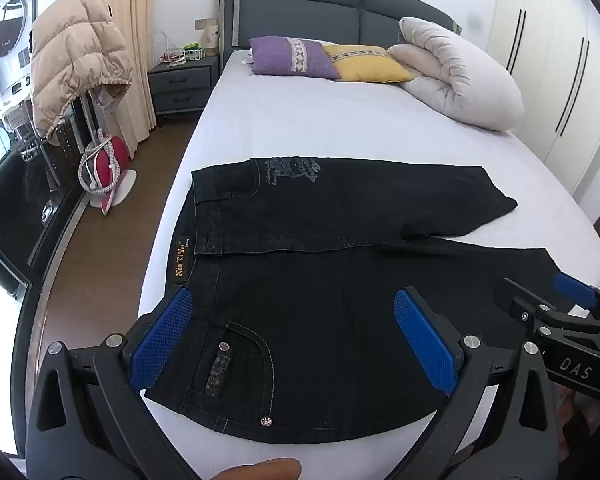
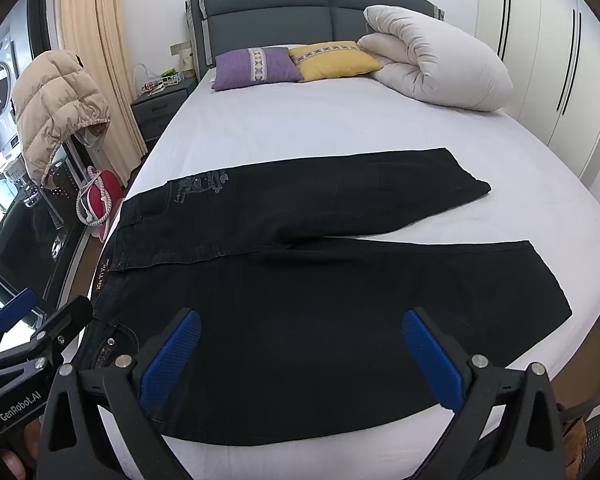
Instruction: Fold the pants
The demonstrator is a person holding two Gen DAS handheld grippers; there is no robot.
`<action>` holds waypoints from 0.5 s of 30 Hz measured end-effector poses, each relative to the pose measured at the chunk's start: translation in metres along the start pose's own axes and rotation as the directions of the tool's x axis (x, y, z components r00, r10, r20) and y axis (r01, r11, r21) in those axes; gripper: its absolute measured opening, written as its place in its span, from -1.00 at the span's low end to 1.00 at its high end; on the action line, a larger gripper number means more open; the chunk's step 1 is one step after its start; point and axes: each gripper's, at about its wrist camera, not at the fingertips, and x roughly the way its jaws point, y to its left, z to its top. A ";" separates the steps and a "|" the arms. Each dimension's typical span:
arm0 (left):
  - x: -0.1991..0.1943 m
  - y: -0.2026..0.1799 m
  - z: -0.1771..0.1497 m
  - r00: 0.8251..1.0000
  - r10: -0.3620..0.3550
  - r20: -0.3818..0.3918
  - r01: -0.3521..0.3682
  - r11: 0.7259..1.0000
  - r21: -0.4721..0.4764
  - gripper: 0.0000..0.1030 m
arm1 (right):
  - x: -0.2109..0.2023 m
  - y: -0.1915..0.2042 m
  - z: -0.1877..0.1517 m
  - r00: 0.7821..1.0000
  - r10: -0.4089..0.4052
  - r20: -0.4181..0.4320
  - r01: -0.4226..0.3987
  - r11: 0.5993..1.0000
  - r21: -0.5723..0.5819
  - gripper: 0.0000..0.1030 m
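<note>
Black jeans [image 1: 320, 280] lie flat across the near end of the white bed [image 1: 320, 128], waistband to the left, both legs spread to the right. They also show in the right wrist view [image 2: 320, 280]. My left gripper [image 1: 296, 332] is open and empty, its blue pads hovering over the near hip and back pocket. My right gripper [image 2: 300, 356] is open and empty over the near leg. The right gripper also shows at the right edge of the left wrist view [image 1: 540, 296]. The left gripper shows at the left edge of the right wrist view [image 2: 32, 320].
Purple [image 1: 292, 58] and yellow [image 1: 364, 64] pillows and a rolled white duvet [image 1: 460, 76] lie at the head of the bed. A nightstand [image 1: 180, 80], a beige puffer jacket [image 1: 76, 60] and an iron [image 1: 106, 164] stand left. White wardrobes [image 1: 552, 60] line the right.
</note>
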 end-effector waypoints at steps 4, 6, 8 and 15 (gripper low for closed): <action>0.000 -0.001 0.000 1.000 0.011 -0.003 -0.011 1.000 0.010 1.00 | 0.000 0.000 0.000 1.000 0.002 -0.004 -0.002 1.000 0.003 1.00; 0.000 -0.001 0.000 1.000 0.013 -0.003 -0.013 1.000 0.011 1.00 | 0.000 0.000 0.000 1.000 0.004 -0.004 -0.004 1.000 0.004 1.00; 0.000 -0.001 0.000 1.000 0.014 -0.003 -0.014 1.000 0.011 1.00 | 0.000 0.000 -0.001 1.000 0.004 -0.005 -0.004 1.000 0.004 1.00; -0.001 -0.003 0.000 1.000 0.017 -0.005 -0.017 1.000 0.015 1.00 | -0.001 0.002 0.000 1.000 0.007 -0.007 -0.007 1.000 0.004 1.00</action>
